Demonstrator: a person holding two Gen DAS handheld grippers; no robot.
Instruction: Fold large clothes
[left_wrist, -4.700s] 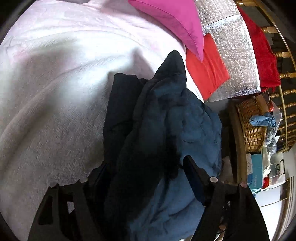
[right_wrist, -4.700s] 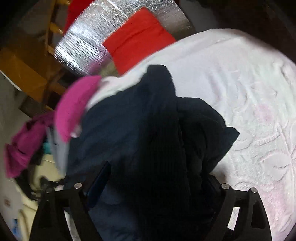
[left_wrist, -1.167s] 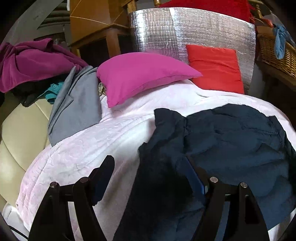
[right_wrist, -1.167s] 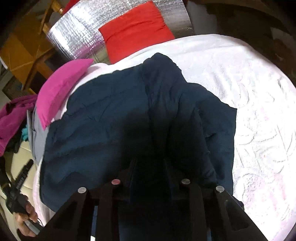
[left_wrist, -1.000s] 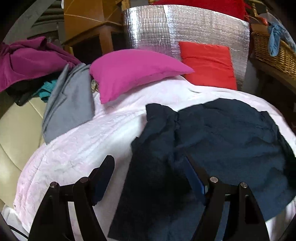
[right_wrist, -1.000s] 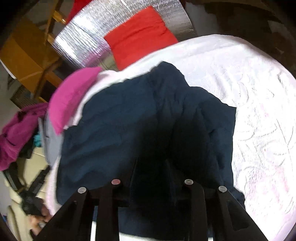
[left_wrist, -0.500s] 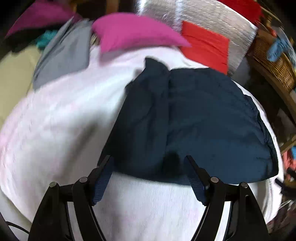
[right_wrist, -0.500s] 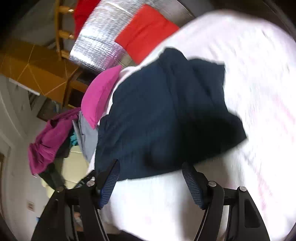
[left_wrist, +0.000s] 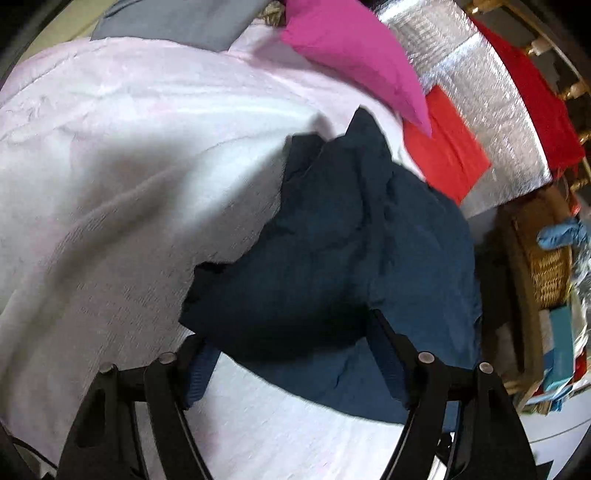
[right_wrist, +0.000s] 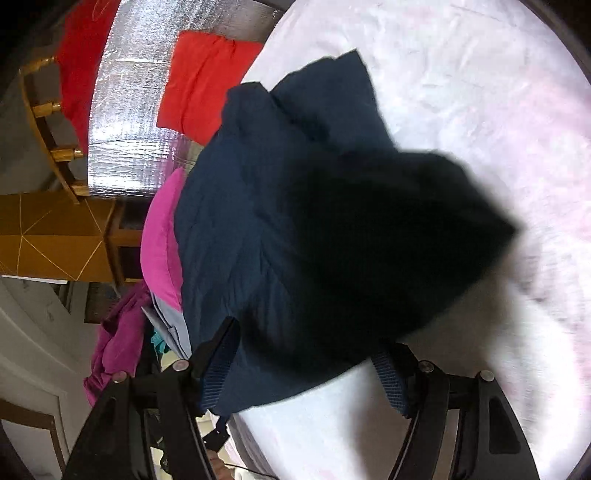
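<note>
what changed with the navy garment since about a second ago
The right claw let go of the navy garment; it now lies bunched on the white bedspread. The left claw has been closing around its near edge, not yet gripping. The pink pillow stayed put.

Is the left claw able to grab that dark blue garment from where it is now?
Probably yes. The left claw has just been closing, and the near edge of the dark blue garment already lies between its fingers on the white bedspread. Nothing blocks it; the pads do not yet seem to pinch the cloth.
</note>
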